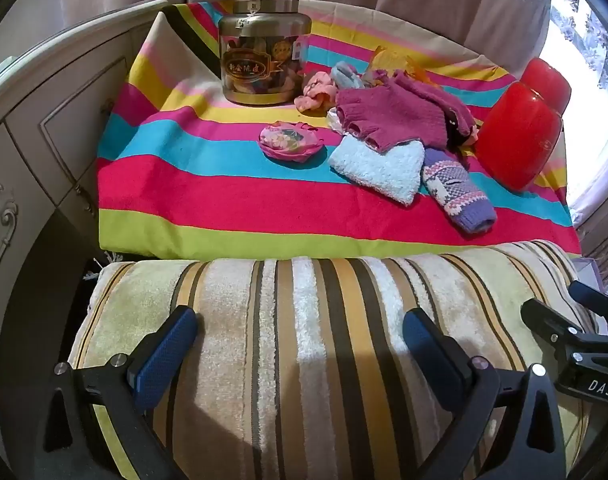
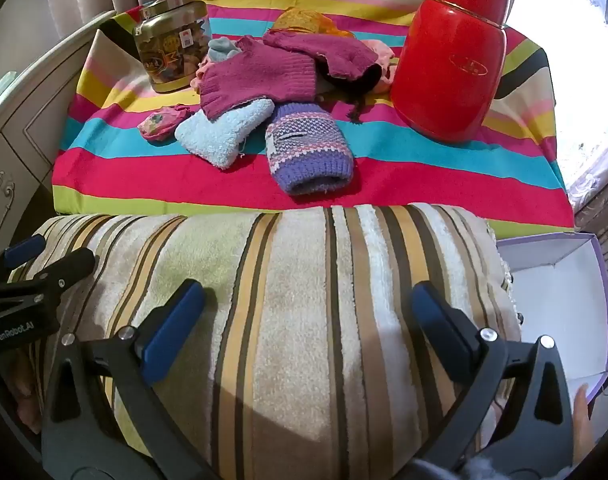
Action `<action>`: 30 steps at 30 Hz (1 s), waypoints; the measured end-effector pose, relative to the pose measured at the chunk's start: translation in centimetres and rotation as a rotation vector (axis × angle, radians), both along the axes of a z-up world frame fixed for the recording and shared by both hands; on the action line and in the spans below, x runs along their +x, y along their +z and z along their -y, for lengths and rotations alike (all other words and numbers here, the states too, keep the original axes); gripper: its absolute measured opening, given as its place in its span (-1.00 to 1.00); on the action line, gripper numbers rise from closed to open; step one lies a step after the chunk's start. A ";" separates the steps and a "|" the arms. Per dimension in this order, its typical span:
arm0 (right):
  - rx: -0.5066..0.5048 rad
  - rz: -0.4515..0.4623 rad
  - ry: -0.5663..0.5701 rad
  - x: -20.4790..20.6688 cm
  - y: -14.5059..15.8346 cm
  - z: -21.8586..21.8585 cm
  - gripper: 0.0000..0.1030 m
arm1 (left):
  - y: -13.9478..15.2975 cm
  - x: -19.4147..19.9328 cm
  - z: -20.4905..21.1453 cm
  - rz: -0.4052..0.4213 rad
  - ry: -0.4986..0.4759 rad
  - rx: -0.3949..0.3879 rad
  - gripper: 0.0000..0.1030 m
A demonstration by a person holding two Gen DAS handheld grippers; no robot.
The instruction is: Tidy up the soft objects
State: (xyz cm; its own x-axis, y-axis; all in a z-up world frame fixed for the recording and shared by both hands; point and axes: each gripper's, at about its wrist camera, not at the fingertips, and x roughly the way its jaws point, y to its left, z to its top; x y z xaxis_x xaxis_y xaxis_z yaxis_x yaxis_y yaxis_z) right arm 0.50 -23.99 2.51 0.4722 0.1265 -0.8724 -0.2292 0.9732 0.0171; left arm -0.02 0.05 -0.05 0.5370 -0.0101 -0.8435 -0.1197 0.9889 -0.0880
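Observation:
A heap of soft things lies on the bright striped cloth (image 1: 208, 200): magenta knitted gloves (image 1: 392, 120), a light blue fluffy sock (image 1: 378, 168), a purple patterned knit sock (image 1: 456, 192), a pink floral pouch (image 1: 290, 142) and small pink and grey-blue pieces behind them. The same gloves (image 2: 264, 76), blue sock (image 2: 220, 136) and purple sock (image 2: 308, 148) appear in the right wrist view. My left gripper (image 1: 300, 344) hangs open over a striped plush cushion (image 1: 304, 312), well short of the heap. My right gripper (image 2: 310, 320) is open too, over the same cushion (image 2: 304, 280), holding nothing.
A gold-lidded jar (image 1: 264, 60) stands at the back left of the cloth and a red canister (image 2: 450, 52) at the right. An open white box with a purple rim (image 2: 560, 300) sits right of the cushion. A cream cabinet (image 1: 44, 152) lines the left; curtains hang behind.

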 end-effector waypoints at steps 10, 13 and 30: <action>-0.011 0.021 -0.001 -0.4 0.0 0.4 1.00 | -0.3 -0.8 0.1 0.036 0.018 0.011 1.00; -0.010 0.022 -0.001 -0.7 0.0 0.4 1.00 | 0.1 -0.5 0.1 0.026 0.019 0.018 1.00; -0.011 0.048 -0.008 -0.4 0.0 0.1 1.00 | -0.1 -0.2 0.2 0.051 0.018 0.010 1.00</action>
State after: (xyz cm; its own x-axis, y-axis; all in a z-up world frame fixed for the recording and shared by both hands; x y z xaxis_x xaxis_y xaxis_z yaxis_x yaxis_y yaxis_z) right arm 0.11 -24.13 2.46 0.5142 0.1131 -0.8502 -0.2216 0.9751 -0.0043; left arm -0.20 -0.17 -0.12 0.5794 0.0087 -0.8150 -0.1332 0.9875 -0.0841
